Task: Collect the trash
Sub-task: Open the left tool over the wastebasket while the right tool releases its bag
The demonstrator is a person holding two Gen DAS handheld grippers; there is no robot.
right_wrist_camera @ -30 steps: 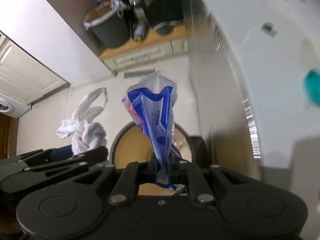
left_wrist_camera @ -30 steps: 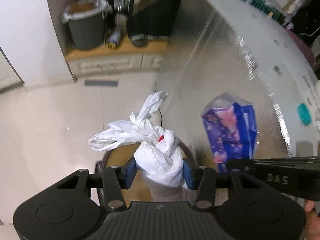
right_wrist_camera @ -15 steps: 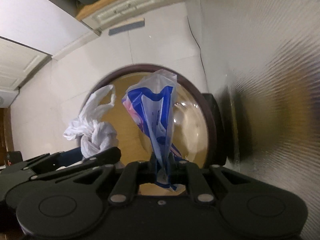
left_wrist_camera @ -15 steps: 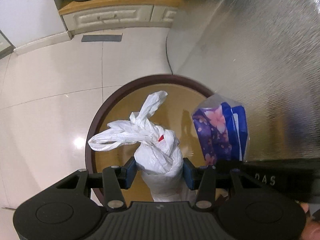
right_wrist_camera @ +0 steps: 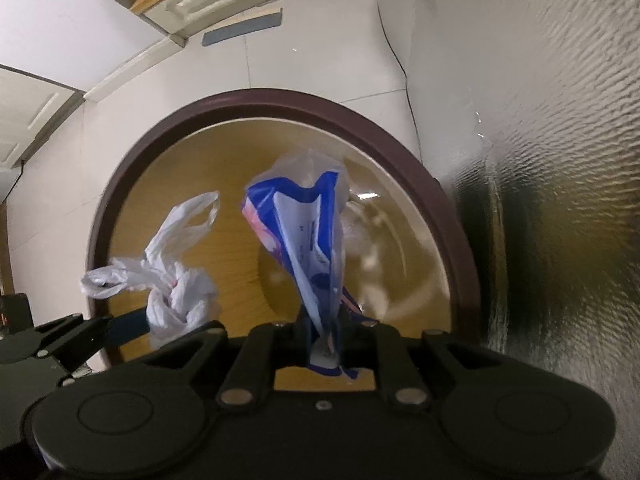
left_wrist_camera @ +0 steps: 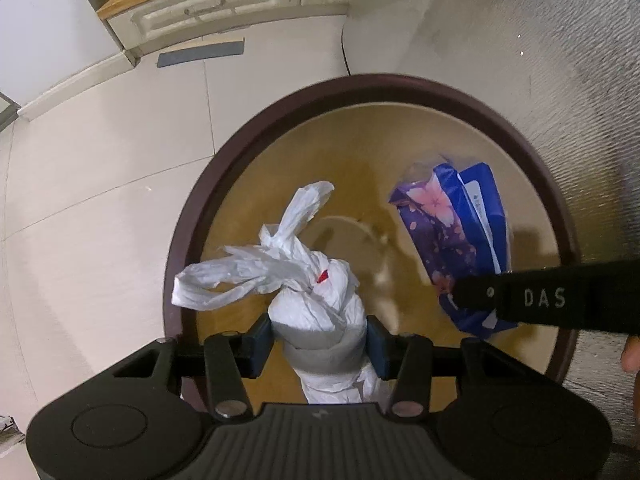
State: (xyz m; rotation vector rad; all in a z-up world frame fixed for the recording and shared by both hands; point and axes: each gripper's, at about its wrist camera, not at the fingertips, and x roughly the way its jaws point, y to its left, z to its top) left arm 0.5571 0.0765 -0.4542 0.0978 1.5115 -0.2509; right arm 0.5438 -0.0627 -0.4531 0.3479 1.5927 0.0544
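Risk: both loads hang over the round dark-rimmed tan bin (left_wrist_camera: 188, 216) | your left gripper (left_wrist_camera: 320, 338) clamps the knotted white plastic bag (left_wrist_camera: 316, 296); loose handles could catch its near rim | your right gripper (right_wrist_camera: 326, 330), jaws opening, barely pinches the blue flowered plastic wrapper (right_wrist_camera: 308, 240); it may cling.

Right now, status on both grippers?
Left gripper clamps white bag. Right gripper pinches blue wrapper. Both over bin. Nothing blocking.
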